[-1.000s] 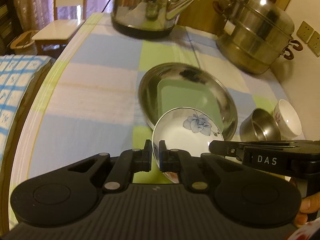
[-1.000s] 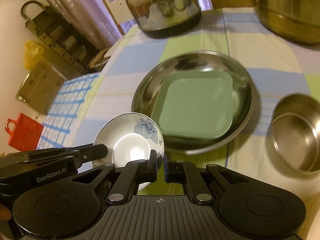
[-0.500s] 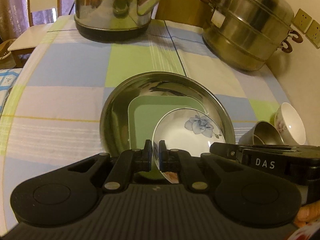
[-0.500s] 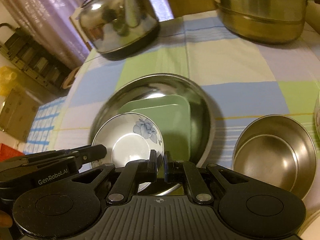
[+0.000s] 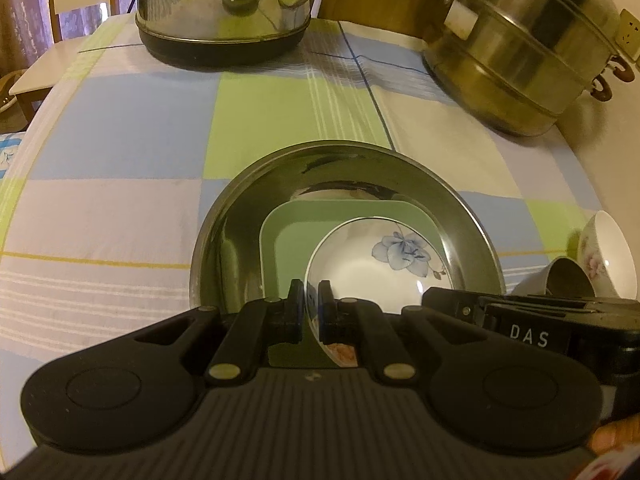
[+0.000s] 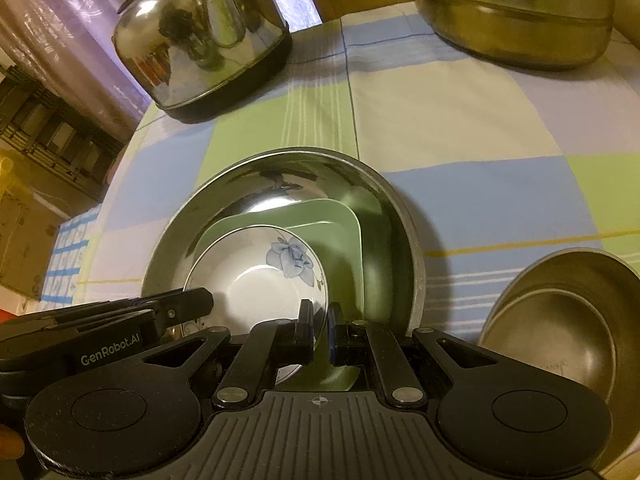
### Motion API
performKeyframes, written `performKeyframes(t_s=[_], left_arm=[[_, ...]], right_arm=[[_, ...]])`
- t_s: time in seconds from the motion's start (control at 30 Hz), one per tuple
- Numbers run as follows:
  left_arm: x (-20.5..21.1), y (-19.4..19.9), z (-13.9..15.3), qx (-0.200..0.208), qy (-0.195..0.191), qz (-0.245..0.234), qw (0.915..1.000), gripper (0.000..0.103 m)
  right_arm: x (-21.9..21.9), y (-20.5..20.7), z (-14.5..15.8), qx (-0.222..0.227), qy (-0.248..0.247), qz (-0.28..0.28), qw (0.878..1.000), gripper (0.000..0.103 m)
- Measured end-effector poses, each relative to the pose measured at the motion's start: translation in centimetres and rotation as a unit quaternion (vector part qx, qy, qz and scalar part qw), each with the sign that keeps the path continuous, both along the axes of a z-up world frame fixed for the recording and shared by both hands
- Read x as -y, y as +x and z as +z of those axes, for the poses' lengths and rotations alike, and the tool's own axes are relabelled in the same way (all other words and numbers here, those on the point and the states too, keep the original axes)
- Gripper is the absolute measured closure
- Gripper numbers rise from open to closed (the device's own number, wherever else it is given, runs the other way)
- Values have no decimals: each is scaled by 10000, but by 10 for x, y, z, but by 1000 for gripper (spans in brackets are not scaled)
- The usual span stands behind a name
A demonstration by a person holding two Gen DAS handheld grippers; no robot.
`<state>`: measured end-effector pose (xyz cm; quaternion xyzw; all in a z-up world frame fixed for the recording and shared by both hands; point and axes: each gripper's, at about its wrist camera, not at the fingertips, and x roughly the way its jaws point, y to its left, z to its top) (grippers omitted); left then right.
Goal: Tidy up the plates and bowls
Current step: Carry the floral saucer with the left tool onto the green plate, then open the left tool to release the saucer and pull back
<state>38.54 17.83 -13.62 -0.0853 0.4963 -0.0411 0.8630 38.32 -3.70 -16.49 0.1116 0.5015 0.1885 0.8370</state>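
Floral bowl [image 5: 384,264], white with a blue flower painted inside, hangs between my two grippers over the green square plate [image 5: 280,248], which lies inside the wide steel basin [image 5: 224,216] on the checked tablecloth [image 5: 120,152]. My left gripper [image 5: 311,312] has its jaws pinched tight on the bowl's near left rim, and my right gripper [image 6: 320,332] is clamped the same way on the rim at the bowl's near right side, so both hold the one bowl. From the right wrist view the bowl sits low above the plate's near-left part; I cannot tell whether its foot touches the plate. Well beyond the basin stands a shiny steel kettle [image 5: 224,4] on a black base, and to the far right a stacked steel steamer pot [image 5: 520,52]. Just right of the basin I see a small steel bowl [image 6: 560,328] with another nested in it, and, from the left wrist view, a white cup [image 5: 608,256] with a pink flower tilted beside it. A fingertip [image 5: 612,436] shows at the lower right edge.
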Motion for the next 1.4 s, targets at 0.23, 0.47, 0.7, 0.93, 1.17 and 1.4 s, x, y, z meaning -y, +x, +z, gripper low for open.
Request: performKeyframes(t_s=[0.23, 0.47, 0.7, 0.93, 1.17, 1.4], left_arm=[[-1, 8, -3, 29, 40, 41, 10000, 97], [-2, 3, 5, 110, 53, 75, 9999, 94], [-7, -16, 25, 292, 104, 155, 9994, 73], [-11, -51, 49, 495, 231, 274, 9981, 54], [3, -94, 71, 583, 608, 281, 9960, 36], [25, -139, 88, 711, 609, 232, 9953, 19]], right_arm=[[-1, 5, -4, 19, 4, -10, 10000, 97], [3, 6, -4, -30, 55, -55, 10000, 90], [6, -5, 14, 348, 219, 37, 9991, 53], [20, -34, 41, 685, 464, 37, 9966, 43], [39, -76, 60, 803, 384, 64, 9960, 41], [61, -123, 69, 801, 270, 82, 9964, 41]])
